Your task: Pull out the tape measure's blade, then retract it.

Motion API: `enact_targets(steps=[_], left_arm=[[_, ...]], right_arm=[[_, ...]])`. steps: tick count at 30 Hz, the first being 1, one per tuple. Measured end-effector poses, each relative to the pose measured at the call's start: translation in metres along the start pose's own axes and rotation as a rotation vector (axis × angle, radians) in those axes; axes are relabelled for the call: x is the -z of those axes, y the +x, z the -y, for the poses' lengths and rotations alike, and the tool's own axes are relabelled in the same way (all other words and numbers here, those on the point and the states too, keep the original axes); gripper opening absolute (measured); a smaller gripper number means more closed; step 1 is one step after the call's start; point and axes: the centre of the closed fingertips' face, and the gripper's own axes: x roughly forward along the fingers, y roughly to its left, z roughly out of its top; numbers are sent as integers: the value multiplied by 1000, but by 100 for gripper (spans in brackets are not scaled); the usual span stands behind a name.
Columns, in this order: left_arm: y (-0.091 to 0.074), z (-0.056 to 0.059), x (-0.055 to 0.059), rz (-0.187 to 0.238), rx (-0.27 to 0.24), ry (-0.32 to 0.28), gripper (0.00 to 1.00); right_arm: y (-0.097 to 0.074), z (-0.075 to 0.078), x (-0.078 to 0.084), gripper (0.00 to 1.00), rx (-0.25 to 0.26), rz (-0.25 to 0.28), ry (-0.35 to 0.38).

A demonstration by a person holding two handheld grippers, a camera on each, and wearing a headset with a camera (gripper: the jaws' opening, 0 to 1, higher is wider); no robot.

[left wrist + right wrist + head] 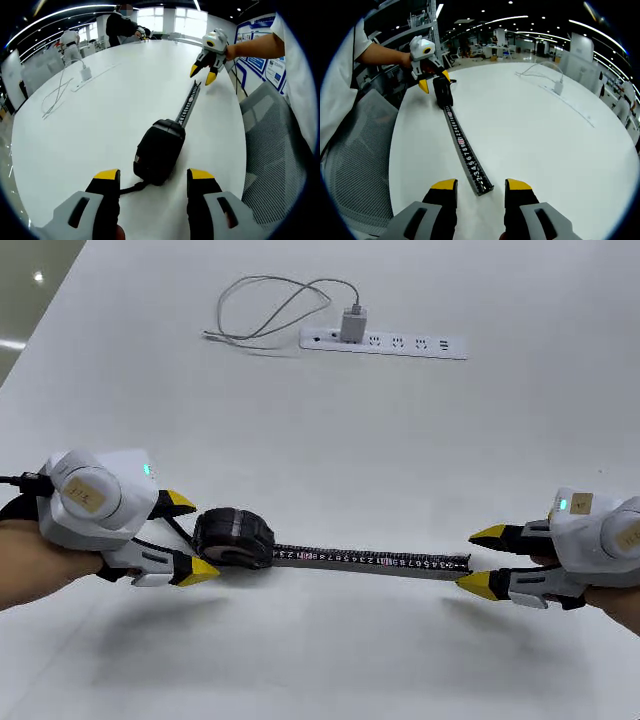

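A black tape measure [233, 537] lies on the white table [330, 440] with its blade [370, 559] drawn out to the right and flat on the surface. My left gripper [190, 537] is open, and the case's rear end sits between its yellow fingertips [107, 175]. In the left gripper view the case [160, 150] is just ahead of the tips. My right gripper [480, 560] is open at the blade's free end, which lies just ahead of its tips in the right gripper view, where the numbered blade [462, 145] runs back to the case [443, 91].
A white power strip [385, 341] with a plugged charger [353, 323] and a looped cable [270, 310] lies at the far side of the table. A grey mesh chair [275, 150] stands beside the table edge. People work at far tables.
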Motion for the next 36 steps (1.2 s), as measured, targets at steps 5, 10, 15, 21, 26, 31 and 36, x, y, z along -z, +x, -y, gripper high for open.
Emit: enact_targets(steps=[5,10,15,21,26,31,36], left_arm=[[-11,-3,-5,39,-68,0,52],[-21,0,-4,59,-94,-16,55],[-32,3,3,73,-120,-75,59],[-43,9,13,91,-137,-134,63],[-50,17,22,96,-139,-181,67],[-57,24,31,102,-157,-193,69],[-63,27,38,114,-176,-228,70]], right_arm=[[-5,-5,1,43,32,10,23],[-11,-9,3,52,59,20,42],[-18,-16,6,55,81,21,62],[-25,-22,10,62,104,38,81],[-31,-27,16,65,112,34,82],[-37,-30,17,71,131,57,105],[-43,-36,18,73,145,70,119]])
